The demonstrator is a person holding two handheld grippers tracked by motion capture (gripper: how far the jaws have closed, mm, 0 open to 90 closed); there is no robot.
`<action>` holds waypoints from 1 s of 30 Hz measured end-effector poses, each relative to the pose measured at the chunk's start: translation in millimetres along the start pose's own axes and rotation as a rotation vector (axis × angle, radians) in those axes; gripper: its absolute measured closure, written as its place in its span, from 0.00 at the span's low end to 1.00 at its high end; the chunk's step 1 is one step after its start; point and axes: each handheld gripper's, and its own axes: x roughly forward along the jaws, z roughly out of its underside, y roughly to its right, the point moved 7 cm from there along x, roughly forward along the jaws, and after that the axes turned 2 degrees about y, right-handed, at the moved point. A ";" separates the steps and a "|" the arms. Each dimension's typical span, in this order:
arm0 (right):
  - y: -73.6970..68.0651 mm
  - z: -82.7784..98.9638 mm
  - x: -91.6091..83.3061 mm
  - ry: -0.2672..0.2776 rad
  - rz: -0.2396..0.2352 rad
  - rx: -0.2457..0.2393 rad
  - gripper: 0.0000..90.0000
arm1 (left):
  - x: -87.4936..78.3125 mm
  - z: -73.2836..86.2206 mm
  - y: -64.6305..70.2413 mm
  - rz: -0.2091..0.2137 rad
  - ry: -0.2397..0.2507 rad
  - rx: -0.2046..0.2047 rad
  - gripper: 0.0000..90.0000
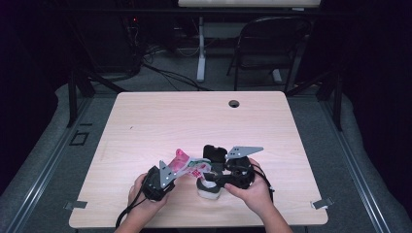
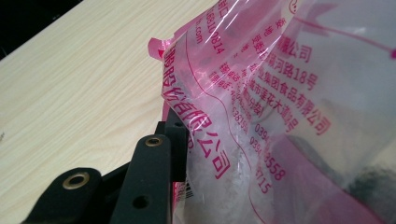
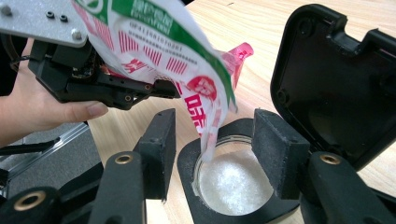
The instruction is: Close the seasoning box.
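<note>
The left gripper (image 1: pixel 171 171) is clamping a pink-printed plastic bag (image 1: pixel 187 164) between its jaws, jaws partly closed with the film pinched flat. In the left gripper view the bag (image 2: pixel 280 107) is filling most of the frame, clear film with pink lettering, white granules (image 2: pixel 238 182) showing inside it near the jaw. The bag is tilting down to the right, its cut corner pointing into a round container (image 3: pixel 233 179).

In the right gripper view the bag (image 3: pixel 187 70) is hanging from the left gripper (image 3: pixel 107 88), green and red print facing the camera, and its lower tip is sitting just inside the container's rim. White granules (image 3: pixel 236 184) are lying in the bottom of the container. The container is standing on the worktop (image 1: pixel 194 121) near the person's edge, right of centre, with a black hinged lid (image 3: pixel 336 79) standing open behind it.

The right gripper (image 1: pixel 218 180) is sitting around the container, 2 jaws standing wide on either side of the black rim. Whether the pads are actually pressing on it is hard to tell; they are looking just beside it, close to touching.

The left hand (image 1: pixel 145 204) and the right hand (image 1: pixel 252 191) are each wrapping a gripper body, both low on the worktop and close together. A black chair (image 1: pixel 272 43) is standing on the floor beyond the far edge.
</note>
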 end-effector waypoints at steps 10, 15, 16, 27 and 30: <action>-1.2 -2.0 -2.3 0.028 -0.004 0.002 0.55 | -1.5 -0.6 -1.0 0.053 0.019 -0.080 0.77; -0.4 -1.6 -4.1 0.027 0.000 -0.002 0.55 | 0.1 1.0 -0.3 0.062 0.017 -0.094 0.77; -0.5 -1.6 -4.2 0.032 -0.002 0.003 0.55 | 0.2 1.0 -0.6 0.061 0.017 -0.096 0.77; 1.6 -2.5 -9.3 0.054 0.002 0.008 0.54 | -4.9 3.1 -11.2 0.045 0.016 -0.121 0.77; 2.4 -2.6 -10.5 0.055 0.003 0.006 0.54 | -8.3 5.8 -15.7 0.042 0.018 -0.131 0.77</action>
